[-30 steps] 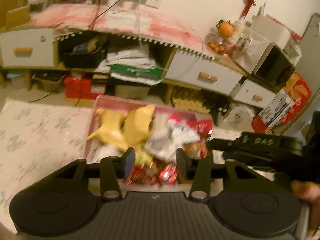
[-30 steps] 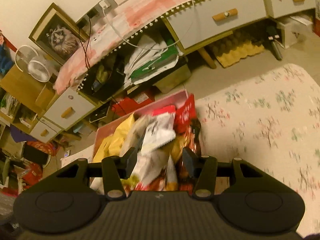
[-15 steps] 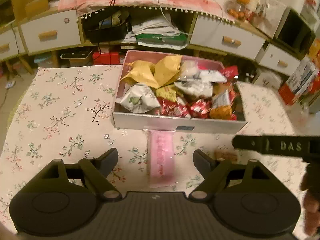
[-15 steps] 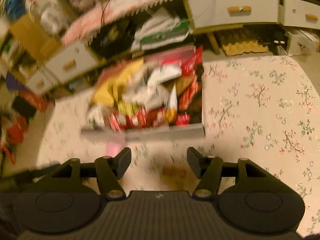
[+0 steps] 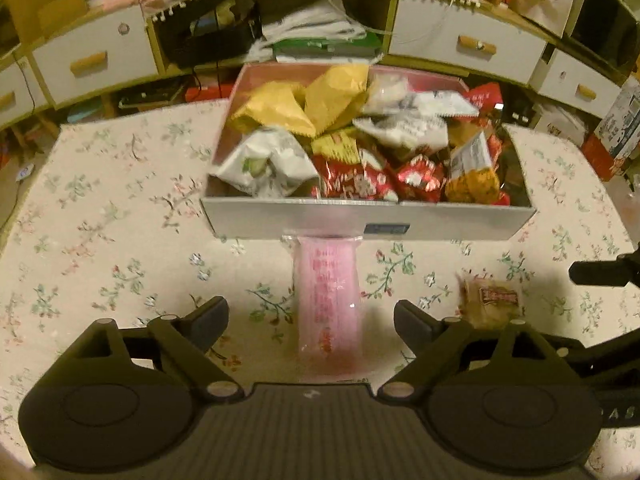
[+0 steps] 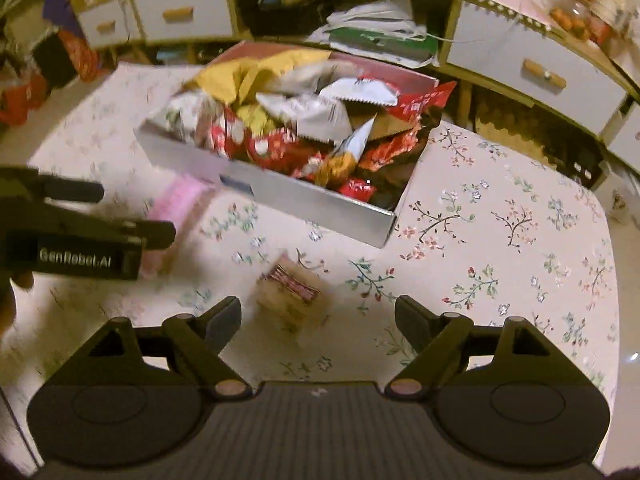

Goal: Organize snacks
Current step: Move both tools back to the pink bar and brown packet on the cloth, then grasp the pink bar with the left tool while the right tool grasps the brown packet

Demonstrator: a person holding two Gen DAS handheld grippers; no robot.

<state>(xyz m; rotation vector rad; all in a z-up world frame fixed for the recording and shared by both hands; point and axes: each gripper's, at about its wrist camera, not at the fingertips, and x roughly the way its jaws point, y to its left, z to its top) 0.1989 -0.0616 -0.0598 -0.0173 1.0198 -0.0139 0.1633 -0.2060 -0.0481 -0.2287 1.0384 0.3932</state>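
Note:
A grey box (image 5: pixel 368 220) full of snack packets stands on the floral table. A pink packet (image 5: pixel 328 304) lies in front of it, between the fingers of my open left gripper (image 5: pixel 311 320), which hovers above it. A small brown packet (image 5: pixel 490 300) lies to its right. In the right wrist view the box (image 6: pixel 288 196) sits ahead and the brown packet (image 6: pixel 290 294) lies just ahead between the fingers of my open right gripper (image 6: pixel 318 320). The pink packet (image 6: pixel 176 208) is partly hidden behind the left gripper's body (image 6: pixel 76 236).
A floral cloth (image 6: pixel 500 248) covers the table. Behind it runs a low cabinet with white drawers (image 5: pixel 468 40) and open shelves of papers (image 5: pixel 320 36). The right gripper's finger (image 5: pixel 600 272) shows at the right edge of the left wrist view.
Both grippers have pulled back from over the box and opened wide. They have come down toward the table, and the pink and brown packets now lie between their fingers.

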